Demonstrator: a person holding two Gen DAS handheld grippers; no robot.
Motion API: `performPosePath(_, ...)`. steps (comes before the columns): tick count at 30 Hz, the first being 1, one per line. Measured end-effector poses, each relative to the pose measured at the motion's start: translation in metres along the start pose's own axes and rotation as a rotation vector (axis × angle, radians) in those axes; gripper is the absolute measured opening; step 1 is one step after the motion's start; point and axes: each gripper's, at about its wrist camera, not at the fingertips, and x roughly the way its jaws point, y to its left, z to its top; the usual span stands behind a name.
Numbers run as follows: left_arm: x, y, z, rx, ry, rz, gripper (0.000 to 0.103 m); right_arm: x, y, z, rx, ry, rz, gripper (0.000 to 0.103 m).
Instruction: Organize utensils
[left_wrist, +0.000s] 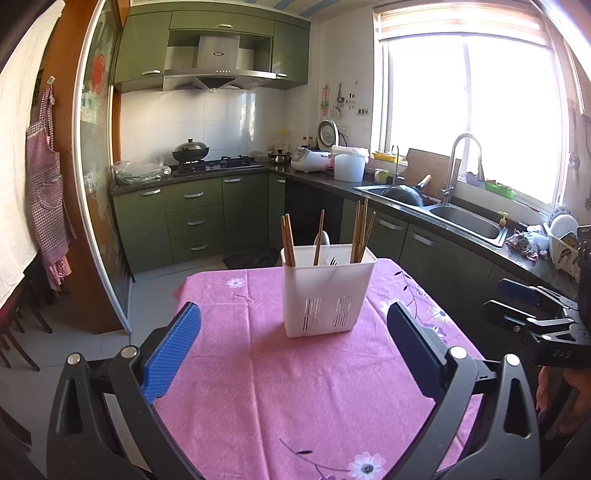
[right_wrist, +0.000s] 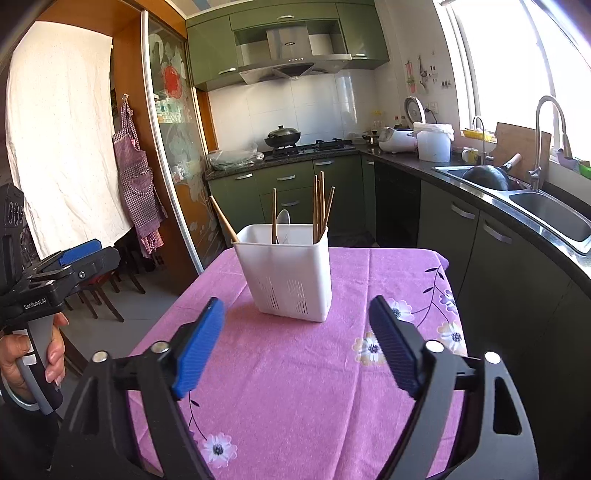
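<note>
Utensil holder: white plastic caddy (left_wrist: 327, 291) with slotted lower walls, upright on the far half of the worktop, touched by neither claw.
Chopsticks: wooden chopsticks (left_wrist: 360, 232) stand in the caddy in three groups: left end, middle and right end. In the right wrist view the left-end ones lean out over the rim.
Spoon: a pale spoon (left_wrist: 322, 240) stands in the middle section, bowl up, beside a single chopstick.
Fork: dark fork tines (left_wrist: 333, 261) show just above the rim in the left wrist view.
Worktop: table under a pink floral cloth (left_wrist: 280, 387); the near cloth surface is bare.
Left claw: left claw (left_wrist: 293, 343) released, blue pads spread wide, nothing between them; it is near the caddy but apart from it.
Right claw: right claw (right_wrist: 297, 347) released, pads equally wide, nothing held, near the caddy and apart.
Hand: a hand (right_wrist: 22, 365) grips the left claw's handle at the left edge of the right wrist view.
Surroundings: green cabinets (left_wrist: 199, 218) far behind; steel sink (left_wrist: 465, 218) on the right.
</note>
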Motion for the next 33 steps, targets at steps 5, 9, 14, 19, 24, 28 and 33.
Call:
performPosePath(5, -0.038, 0.005, -0.031, -0.027, 0.016, 0.006, 0.096, -0.047, 0.027, -0.029, -0.052, -0.065, -0.043, 0.098)
performPosePath(9, -0.063, 0.014, -0.044, -0.068, 0.006, 0.031, 0.096, -0.076, 0.049, -0.046, -0.096, -0.1, -0.079, 0.098)
performPosePath(14, -0.079, 0.019, -0.053, -0.096, 0.007, 0.041, 0.096, -0.098, 0.058, -0.058, -0.088, -0.128, -0.122, 0.098)
performPosePath(19, -0.087, 0.018, -0.059, -0.106, 0.002, 0.046, 0.096, -0.105, 0.059, -0.063, -0.087, -0.14, -0.163, 0.098)
performPosePath(24, -0.091, 0.018, -0.06, -0.106, 0.001, 0.044, 0.096, -0.108, 0.059, -0.065, -0.09, -0.138, -0.161, 0.098)
performPosePath(28, -0.096, 0.017, -0.06, -0.104, 0.0, 0.038, 0.096, -0.111, 0.057, -0.064, -0.085, -0.137, -0.159, 0.098)
performPosePath(33, -0.101, 0.016, -0.061, -0.107, -0.004, 0.034, 0.096, -0.116, 0.061, -0.065, -0.094, -0.145, -0.158, 0.098)
